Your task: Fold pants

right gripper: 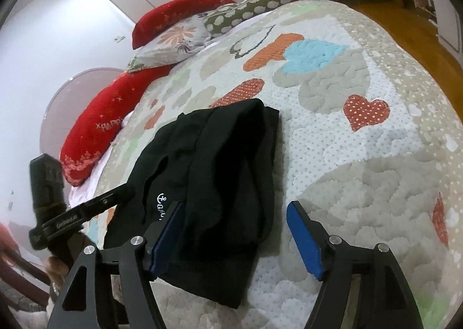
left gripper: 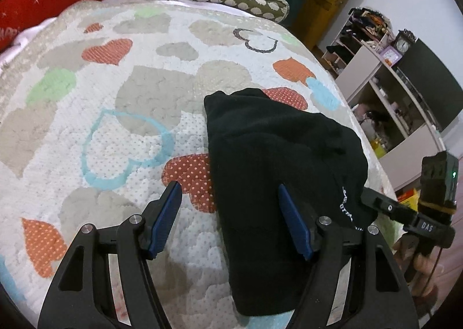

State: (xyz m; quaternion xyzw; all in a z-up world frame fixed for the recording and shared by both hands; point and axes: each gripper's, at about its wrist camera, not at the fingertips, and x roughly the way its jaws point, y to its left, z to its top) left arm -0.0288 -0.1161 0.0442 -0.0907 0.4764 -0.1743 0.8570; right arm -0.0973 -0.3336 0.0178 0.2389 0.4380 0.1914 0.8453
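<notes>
Pants (left gripper: pixel 277 184) look folded already: compact black bundle w/ stacked layers, lying on the quilt (left gripper: pixel 121 132), centre-right in my left view, centre-left in the right view. My left gripper (left gripper: pixel 230 213) is spread wide, holding nothing; right gripper (right gripper: pixel 234 230) likewise wide, one pad just beside the bundle's edge. I'd judge it nearly done, maybe one more half-fold or a tidy-up left.

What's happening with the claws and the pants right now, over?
Left claw open, holding nothing. Right claw open, holding nothing. Black pants bunched in a folded heap on the heart quilt. Nothing blocking them; pillows far back, over.
</notes>
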